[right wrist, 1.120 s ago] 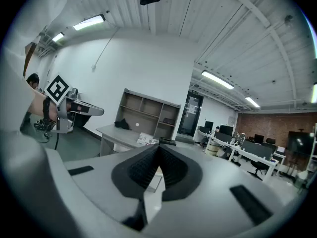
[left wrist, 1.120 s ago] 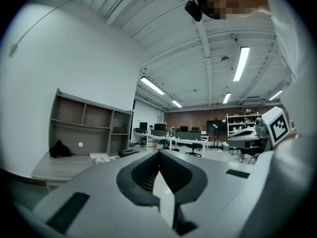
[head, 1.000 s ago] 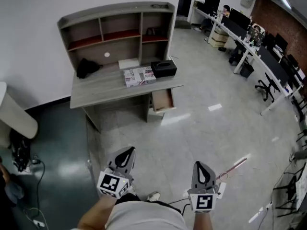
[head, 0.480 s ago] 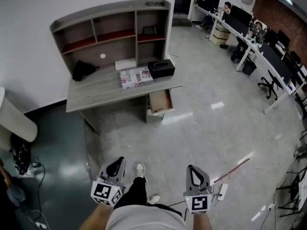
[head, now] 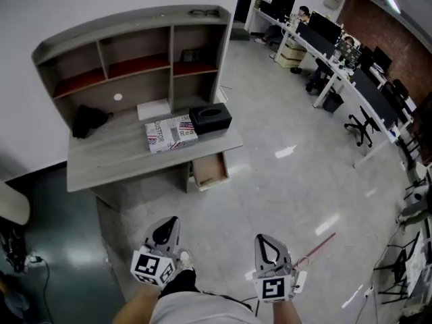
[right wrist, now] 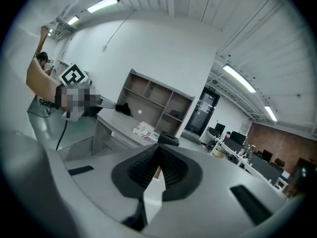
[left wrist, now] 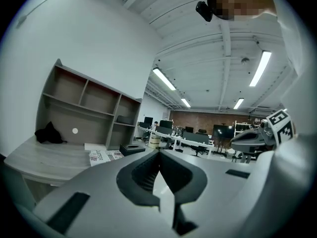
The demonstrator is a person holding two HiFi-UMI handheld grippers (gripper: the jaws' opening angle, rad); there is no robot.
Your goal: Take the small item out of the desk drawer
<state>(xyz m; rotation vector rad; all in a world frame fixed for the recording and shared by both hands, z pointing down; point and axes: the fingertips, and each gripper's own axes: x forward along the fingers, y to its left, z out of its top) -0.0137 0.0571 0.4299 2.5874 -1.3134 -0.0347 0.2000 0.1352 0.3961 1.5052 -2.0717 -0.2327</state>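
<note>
A grey desk [head: 128, 155] with a shelf hutch stands ahead on the left. Its small drawer [head: 209, 170] hangs open under the right end, showing a pale wood inside. From here I cannot make out any item in it. My left gripper [head: 166, 225] and right gripper [head: 264, 243] are held low in front of the person's body, well short of the desk. Both are shut with nothing between the jaws. The left gripper [left wrist: 158, 155] sees the desk [left wrist: 39, 155] to its left. Beyond the right gripper [right wrist: 159, 151] the desk [right wrist: 116, 124] stands ahead.
On the desk top are a black tissue box [head: 210, 118], a printed box [head: 171, 132], a white sheet [head: 154, 108] and a black cloth [head: 88, 120]. Office tables with monitors [head: 331, 52] line the right. A thin red and white stick [head: 317, 243] lies on the floor.
The desk has slid down and left in the head view and looks larger, so the person has come nearer. Both grippers stay shut and low.
</note>
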